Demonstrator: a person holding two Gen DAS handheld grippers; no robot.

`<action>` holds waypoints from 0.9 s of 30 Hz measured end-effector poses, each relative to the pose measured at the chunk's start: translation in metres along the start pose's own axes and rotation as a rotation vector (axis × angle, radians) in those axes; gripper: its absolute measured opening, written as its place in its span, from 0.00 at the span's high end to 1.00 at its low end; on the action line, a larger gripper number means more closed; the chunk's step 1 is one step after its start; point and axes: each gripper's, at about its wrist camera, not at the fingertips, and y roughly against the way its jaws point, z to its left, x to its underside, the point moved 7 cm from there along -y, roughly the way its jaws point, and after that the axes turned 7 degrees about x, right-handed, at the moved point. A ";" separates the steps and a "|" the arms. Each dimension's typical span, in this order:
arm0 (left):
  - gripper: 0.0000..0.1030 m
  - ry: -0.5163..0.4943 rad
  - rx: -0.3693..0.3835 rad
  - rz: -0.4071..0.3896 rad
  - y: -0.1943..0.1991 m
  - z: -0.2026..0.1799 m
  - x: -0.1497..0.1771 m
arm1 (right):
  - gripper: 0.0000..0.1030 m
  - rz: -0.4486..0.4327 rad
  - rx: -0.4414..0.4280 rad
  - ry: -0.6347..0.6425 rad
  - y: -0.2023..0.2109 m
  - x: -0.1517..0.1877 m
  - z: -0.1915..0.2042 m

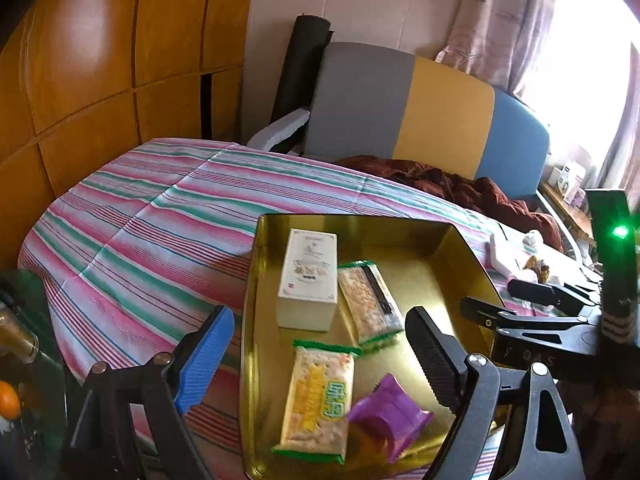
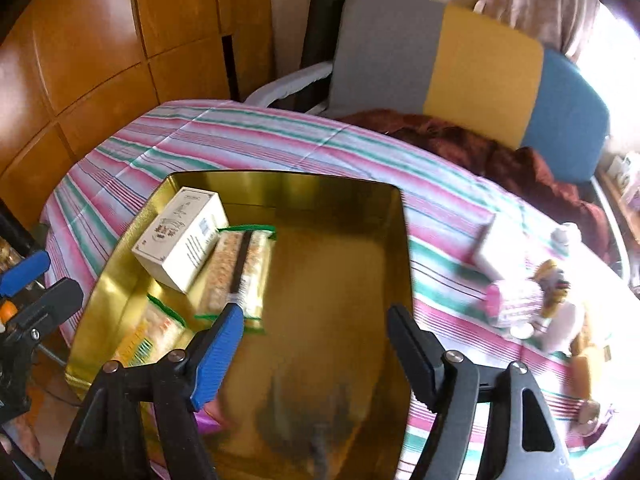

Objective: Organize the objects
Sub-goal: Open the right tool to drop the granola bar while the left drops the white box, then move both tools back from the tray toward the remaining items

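Both the left gripper [image 1: 320,356] and right gripper [image 2: 316,344] hang open and empty over a gold tray [image 1: 460,248] holding a white box [image 1: 308,280] and snack packets at frame center.

"DAS" on the right tool's body [image 1: 532,360]; snack-packet characters unreadable.

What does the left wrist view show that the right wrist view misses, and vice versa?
Left wrist only: the purple packet in full, and the yellow-labelled snack pack sharp, both inside the gold tin.

Right wrist only: the small clutter, including a pink-and-white item, on the striped cloth to the tin's right.

Both: the white box and seed bar in the tin, with left gripper and right gripper open and empty.
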 end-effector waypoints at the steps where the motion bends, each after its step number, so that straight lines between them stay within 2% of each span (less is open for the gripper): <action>1: 0.14 -0.011 -0.001 -0.001 0.001 -0.004 0.002 | 0.27 -0.008 0.007 0.000 0.002 0.002 -0.001; 6: 0.12 -0.063 0.009 0.005 0.003 -0.023 0.008 | 0.27 -0.048 0.039 -0.020 0.015 0.014 -0.017; 13: 0.11 -0.121 0.057 0.040 -0.002 -0.054 0.020 | 0.27 -0.054 0.070 -0.068 0.023 0.032 -0.047; 20: 0.11 -0.169 0.113 0.075 -0.009 -0.083 0.031 | 0.27 -0.009 0.112 -0.150 0.019 0.055 -0.093; 27: 0.11 -0.213 0.156 0.110 -0.016 -0.107 0.040 | 0.27 0.065 0.155 -0.270 0.013 0.085 -0.157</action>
